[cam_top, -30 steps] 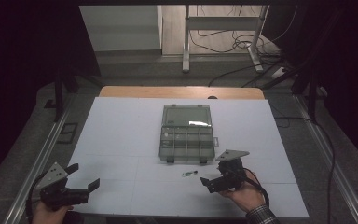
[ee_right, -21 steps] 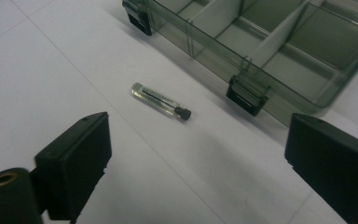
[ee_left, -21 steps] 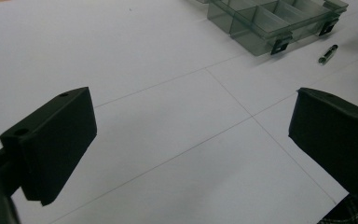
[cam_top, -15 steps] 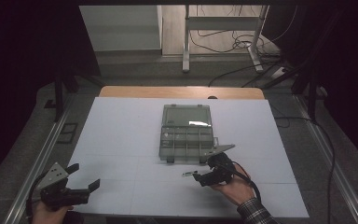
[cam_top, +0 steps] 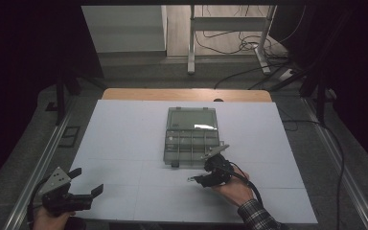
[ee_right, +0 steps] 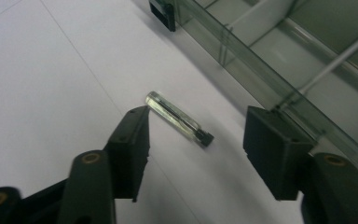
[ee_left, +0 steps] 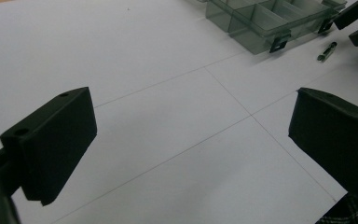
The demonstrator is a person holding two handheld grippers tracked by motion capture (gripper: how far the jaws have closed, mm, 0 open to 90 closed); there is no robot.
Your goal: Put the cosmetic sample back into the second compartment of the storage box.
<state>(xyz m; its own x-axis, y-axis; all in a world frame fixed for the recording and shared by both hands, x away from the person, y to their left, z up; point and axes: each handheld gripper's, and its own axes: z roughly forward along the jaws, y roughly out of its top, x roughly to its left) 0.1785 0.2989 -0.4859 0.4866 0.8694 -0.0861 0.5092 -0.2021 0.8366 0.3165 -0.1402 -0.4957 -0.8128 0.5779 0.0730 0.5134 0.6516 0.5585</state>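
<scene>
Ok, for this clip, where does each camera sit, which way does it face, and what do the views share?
High view: above the person's side, looking forward and down on the white table; both hands show, left gripper, right gripper.
Left gripper view: rides the left gripper, looking across the table; its open jaws show.
Right gripper view: rides the right gripper, looking down at a small clear tool.
Shared: the compartment box.

Small tube (ee_right: 179, 119) lies just before organizer box (cam_top: 191, 136)

I see the desk (cam_top: 124, 143) covered by a white sheet, bearing an open grey compartment box (cam_top: 191, 136) and, just beside its front edge, a small clear-handled tool (ee_right: 178, 118)
</scene>
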